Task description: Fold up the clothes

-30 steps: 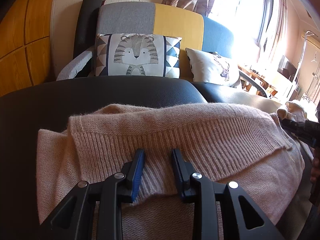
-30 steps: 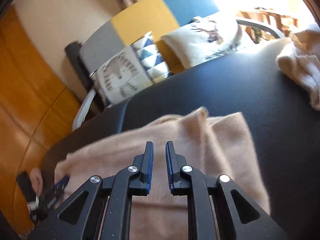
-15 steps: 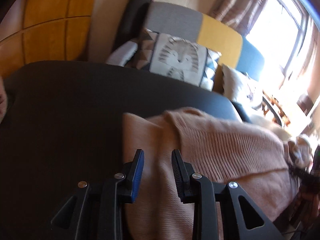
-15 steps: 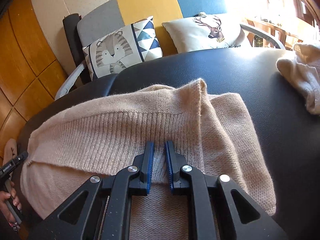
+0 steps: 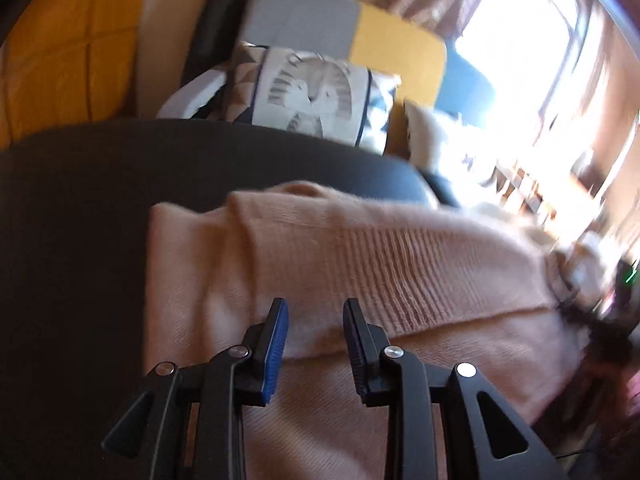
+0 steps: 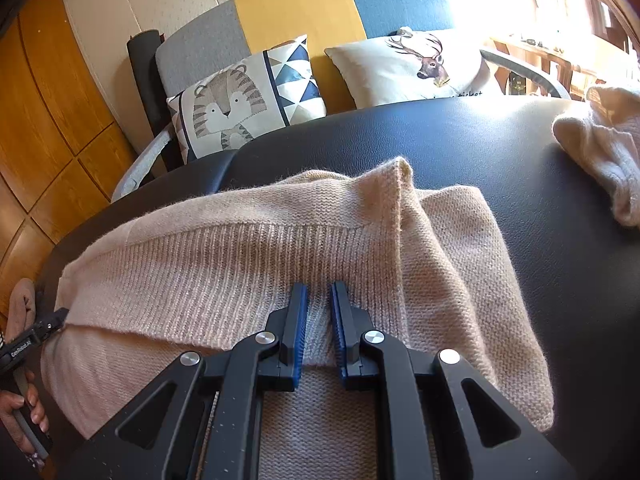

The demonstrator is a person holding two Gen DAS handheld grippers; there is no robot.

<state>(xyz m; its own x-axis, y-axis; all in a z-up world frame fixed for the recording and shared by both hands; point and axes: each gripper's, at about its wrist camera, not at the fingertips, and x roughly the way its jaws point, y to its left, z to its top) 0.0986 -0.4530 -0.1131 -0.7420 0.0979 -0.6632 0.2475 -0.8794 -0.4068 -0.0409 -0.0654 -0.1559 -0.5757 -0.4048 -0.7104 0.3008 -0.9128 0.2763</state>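
Observation:
A pink knitted sweater [image 6: 248, 256] lies partly folded on a black padded table [image 6: 560, 240]; its ribbed hem is turned up across the body. It also shows in the left wrist view [image 5: 360, 248]. My left gripper [image 5: 314, 308] is open and empty, just above the sweater's folded edge near its left end. My right gripper [image 6: 319, 292] hovers over the ribbed band near the sweater's right part, jaws nearly closed with a narrow gap, nothing held. The left gripper's tip [image 6: 52, 320] shows at the sweater's left edge in the right wrist view.
A cream knitted garment [image 6: 600, 148] lies bunched at the table's right side. Behind the table stands a grey, yellow and blue sofa [image 6: 296, 12] with a tiger cushion [image 6: 236, 100] and a deer cushion [image 6: 416, 64]. Orange wood panels [image 6: 48, 120] are at left.
The left gripper swung to the sweater's left end, then came slightly back right over the folded edge. The right gripper steadied over the ribbed band. Both kept their openings.

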